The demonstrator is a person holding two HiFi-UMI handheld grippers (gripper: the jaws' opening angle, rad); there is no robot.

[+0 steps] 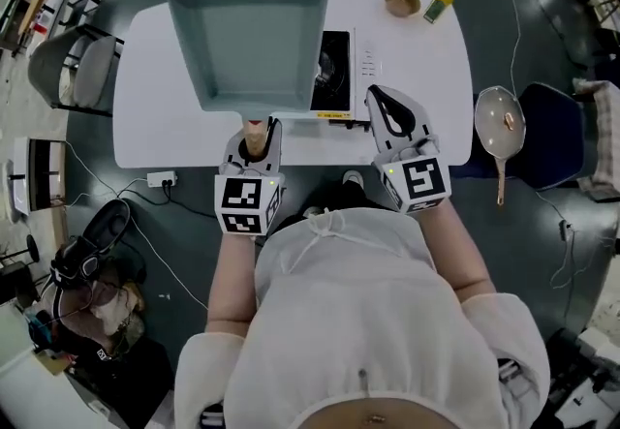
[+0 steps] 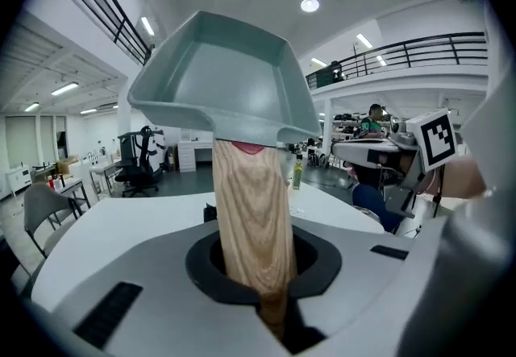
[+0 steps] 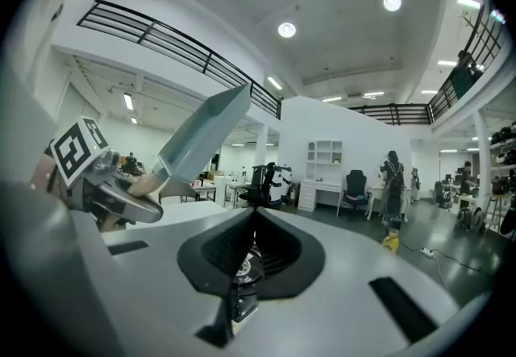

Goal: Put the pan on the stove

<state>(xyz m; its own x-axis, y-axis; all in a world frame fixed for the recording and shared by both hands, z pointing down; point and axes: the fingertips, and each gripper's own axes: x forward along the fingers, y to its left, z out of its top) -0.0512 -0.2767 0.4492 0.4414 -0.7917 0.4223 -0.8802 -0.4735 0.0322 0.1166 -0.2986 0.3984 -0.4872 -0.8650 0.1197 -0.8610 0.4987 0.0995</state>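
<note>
The square grey-green pan (image 1: 252, 45) is held up above the white table (image 1: 145, 117), tilted, and it covers the left part of the black stove (image 1: 336, 69). My left gripper (image 1: 254, 135) is shut on the pan's wooden handle (image 2: 250, 202), which runs up between the jaws to the pan (image 2: 226, 73). To the right of the stove's front edge, my right gripper (image 1: 380, 103) is shut with nothing in it. In the right gripper view the closed jaws (image 3: 254, 218) point over the table, and the pan (image 3: 205, 134) shows to the left, tilted on edge.
A wooden bowl (image 1: 402, 1) and an oil bottle (image 1: 441, 1) stand at the table's far right. A second, round pan (image 1: 500, 123) lies on a blue chair to the right. A grey chair (image 1: 73, 69) stands at the left and a power strip (image 1: 161, 179) lies on the floor.
</note>
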